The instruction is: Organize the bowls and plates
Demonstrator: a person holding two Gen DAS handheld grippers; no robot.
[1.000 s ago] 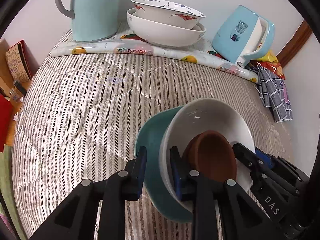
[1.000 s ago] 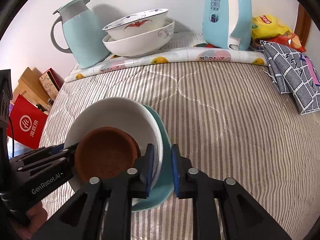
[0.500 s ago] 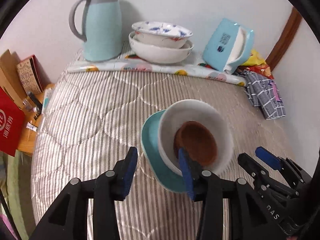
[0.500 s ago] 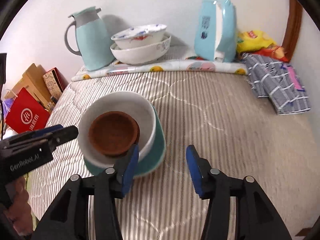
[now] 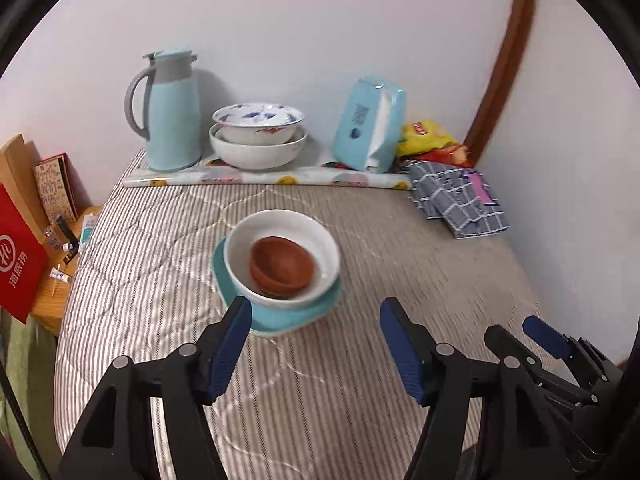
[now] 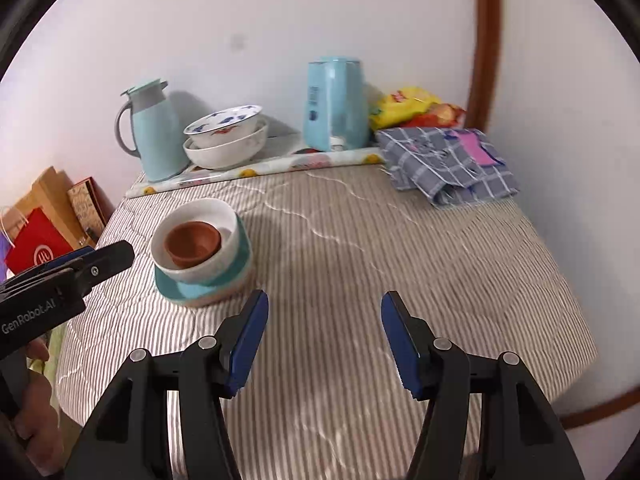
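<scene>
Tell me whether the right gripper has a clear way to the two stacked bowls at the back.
Probably yes. The right gripper is empty, its jaws opening, and bare striped bedding lies between it and the stacked bowls; the nested stack sits off to the left.

A brown bowl (image 5: 282,266) sits upright inside a white bowl (image 5: 320,258), which tilts slightly on a teal plate (image 5: 280,316). This stack rests on the striped bed cover (image 5: 360,380), well apart from two nested white bowls (image 5: 258,138) beside the pale-blue jug (image 5: 172,120).
</scene>
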